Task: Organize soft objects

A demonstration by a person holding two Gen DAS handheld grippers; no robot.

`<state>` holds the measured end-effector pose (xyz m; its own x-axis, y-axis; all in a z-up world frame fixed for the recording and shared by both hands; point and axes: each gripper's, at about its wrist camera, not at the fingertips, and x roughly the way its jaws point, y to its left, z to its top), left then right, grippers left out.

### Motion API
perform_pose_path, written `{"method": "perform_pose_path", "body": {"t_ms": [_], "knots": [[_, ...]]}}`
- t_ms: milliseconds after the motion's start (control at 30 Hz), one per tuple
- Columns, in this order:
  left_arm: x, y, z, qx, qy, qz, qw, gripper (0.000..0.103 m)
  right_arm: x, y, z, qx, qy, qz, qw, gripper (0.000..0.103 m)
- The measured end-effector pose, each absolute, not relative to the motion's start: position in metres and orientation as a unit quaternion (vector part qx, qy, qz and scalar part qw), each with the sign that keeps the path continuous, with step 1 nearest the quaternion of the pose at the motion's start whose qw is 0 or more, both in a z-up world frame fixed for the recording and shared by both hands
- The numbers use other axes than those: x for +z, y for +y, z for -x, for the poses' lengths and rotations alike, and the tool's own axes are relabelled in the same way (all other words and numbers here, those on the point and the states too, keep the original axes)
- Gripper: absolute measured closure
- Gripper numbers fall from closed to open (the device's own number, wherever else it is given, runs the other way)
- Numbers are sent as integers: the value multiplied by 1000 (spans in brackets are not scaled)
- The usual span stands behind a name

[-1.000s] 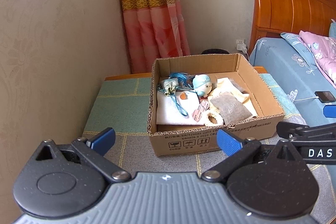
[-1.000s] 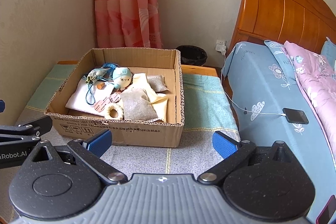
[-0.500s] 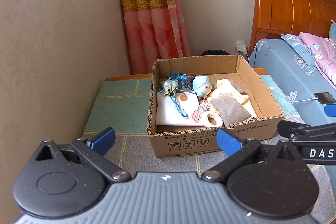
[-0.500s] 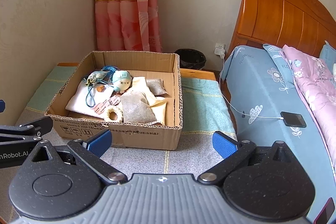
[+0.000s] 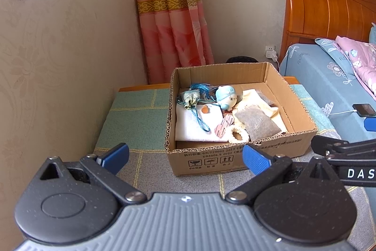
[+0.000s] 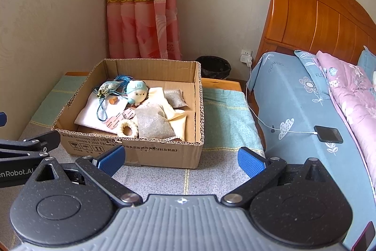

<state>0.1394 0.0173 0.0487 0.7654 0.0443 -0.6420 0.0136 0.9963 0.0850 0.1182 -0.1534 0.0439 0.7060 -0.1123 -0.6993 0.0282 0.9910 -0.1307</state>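
Nearest, the left gripper and right gripper both hover with jaws spread wide, holding nothing, short of the cardboard box. A bare strip of grey-checked surface lies between them and the box's front wall. Inside the box lie a white cloth, a grey pouch, a fluffy ring, a blue plush toy and a green drawstring bag. Green cloth is open on either side of the box. The far rim sits near what looks like a dark bin, partly hidden. A bed borders the surface's right edge.
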Motion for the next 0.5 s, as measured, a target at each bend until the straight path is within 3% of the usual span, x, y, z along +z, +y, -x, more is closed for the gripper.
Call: {"method": "perform_pose_path", "body": {"t_ms": [500], "knots": [[50,16,-137,11,341,-44,939,1,46,-156,-115,-39,380,53,923,0]]}}
